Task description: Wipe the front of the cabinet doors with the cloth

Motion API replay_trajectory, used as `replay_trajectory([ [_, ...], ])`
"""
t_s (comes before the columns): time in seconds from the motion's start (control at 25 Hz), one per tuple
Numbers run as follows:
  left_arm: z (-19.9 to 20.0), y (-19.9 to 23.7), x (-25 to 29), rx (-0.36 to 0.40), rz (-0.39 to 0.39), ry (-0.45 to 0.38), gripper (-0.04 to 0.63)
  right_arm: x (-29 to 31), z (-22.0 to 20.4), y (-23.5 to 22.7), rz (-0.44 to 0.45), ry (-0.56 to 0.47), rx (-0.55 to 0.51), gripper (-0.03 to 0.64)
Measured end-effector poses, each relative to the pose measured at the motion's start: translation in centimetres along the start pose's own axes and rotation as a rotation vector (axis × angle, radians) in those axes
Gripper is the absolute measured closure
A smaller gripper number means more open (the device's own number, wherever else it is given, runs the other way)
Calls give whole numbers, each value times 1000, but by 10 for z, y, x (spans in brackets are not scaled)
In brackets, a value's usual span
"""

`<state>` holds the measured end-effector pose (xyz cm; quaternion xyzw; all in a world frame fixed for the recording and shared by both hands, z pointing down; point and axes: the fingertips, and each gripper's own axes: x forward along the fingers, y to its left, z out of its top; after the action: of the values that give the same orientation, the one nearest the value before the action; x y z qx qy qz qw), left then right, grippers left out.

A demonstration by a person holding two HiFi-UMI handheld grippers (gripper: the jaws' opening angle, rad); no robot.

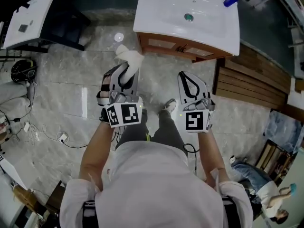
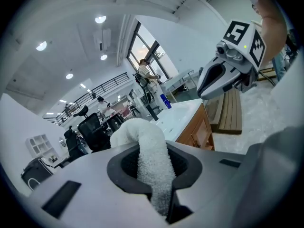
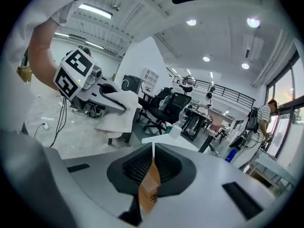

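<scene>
Cloth [image 1: 129, 56]: white, clamped in the left claw [image 1: 126, 68]. A narrow strip runs down between the jaws and a loose wad sticks out past the tips. It's in the air over the floor, short of the cabinet doors [image 1: 176, 45] and not touching them; wiping looks not yet begun.

Right claw [image 1: 188, 76]: jaws nearly together with only a slit between, nothing held, level with the left one and beside it.

Risks, as a judgement:
- Only a thin strip is pinched, so drag on the wood could pull the cloth out or fold the wad aside. Bare jaw tips would then scrape the door.
- The doors sit low under the overhang of the white counter [image 1: 161, 14]. Reaching in from standing could knock a claw on that edge or catch a door handle.
- The idle right claw is close enough to bump the left mid-stroke.
</scene>
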<state>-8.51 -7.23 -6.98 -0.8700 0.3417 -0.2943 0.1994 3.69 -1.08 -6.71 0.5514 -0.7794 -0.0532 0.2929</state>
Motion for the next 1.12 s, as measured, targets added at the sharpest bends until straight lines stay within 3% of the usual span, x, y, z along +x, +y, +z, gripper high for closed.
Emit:
replay_trajectory([
  [0.28,-33,-13,45,-9,23,32,520,40,-58,6,52,20,12,574],
  [0.56,-96,-53,101,-4,47,48,520,88,-139,42,127,19,24,574],
  [0.88,-169,-106,156,15,50,12,520,138,-231,85,139,33,0,574],
  [1.12,-213,-134,205,59,42,-17,520,183,-276,107,151,0,-24,574],
])
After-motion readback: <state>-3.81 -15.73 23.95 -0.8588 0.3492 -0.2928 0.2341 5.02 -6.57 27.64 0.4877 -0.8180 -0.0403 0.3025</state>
